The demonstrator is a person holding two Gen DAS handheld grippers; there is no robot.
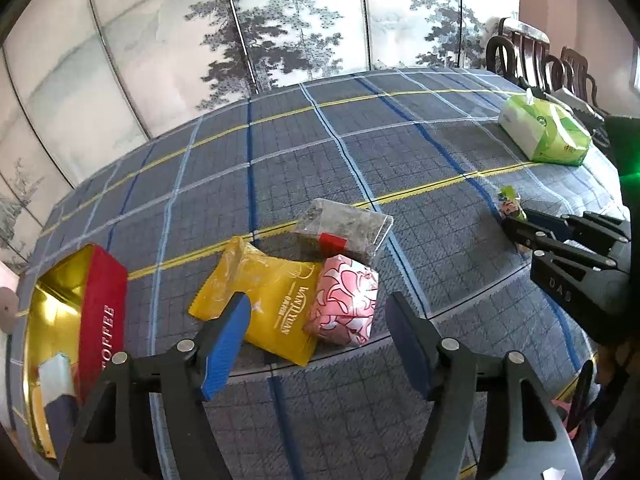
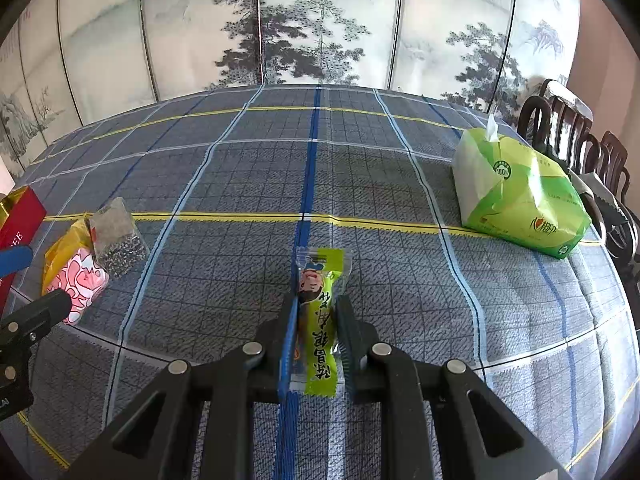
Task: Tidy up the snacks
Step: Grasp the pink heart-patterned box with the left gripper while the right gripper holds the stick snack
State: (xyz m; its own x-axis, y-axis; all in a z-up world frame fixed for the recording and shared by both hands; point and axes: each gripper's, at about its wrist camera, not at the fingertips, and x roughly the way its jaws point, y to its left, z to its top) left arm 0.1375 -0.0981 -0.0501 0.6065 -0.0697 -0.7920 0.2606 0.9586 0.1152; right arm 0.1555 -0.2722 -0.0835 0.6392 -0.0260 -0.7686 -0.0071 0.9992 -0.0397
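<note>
left gripper (image 1: 316,344) half open over yellow packet (image 1: 272,312) and pink packet (image 1: 344,304) beside toffee tin (image 1: 102,312), right gripper (image 2: 316,340) clamped on green snack stick (image 2: 320,320), risking pinching both packets together.

Tablecloth (image 2: 248,176): grey-blue plaid with yellow lines.
Tissue pack (image 2: 516,196): green, on the tablecloth's right side.
Folding screen (image 2: 320,28): painted pines, behind tablecloth.
Chairs (image 2: 576,140): dark wood, beside tissue pack.

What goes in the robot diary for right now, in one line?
left gripper: open over yellow packet | right gripper: shut on green snack stick | red tin: open | step: picking
</note>
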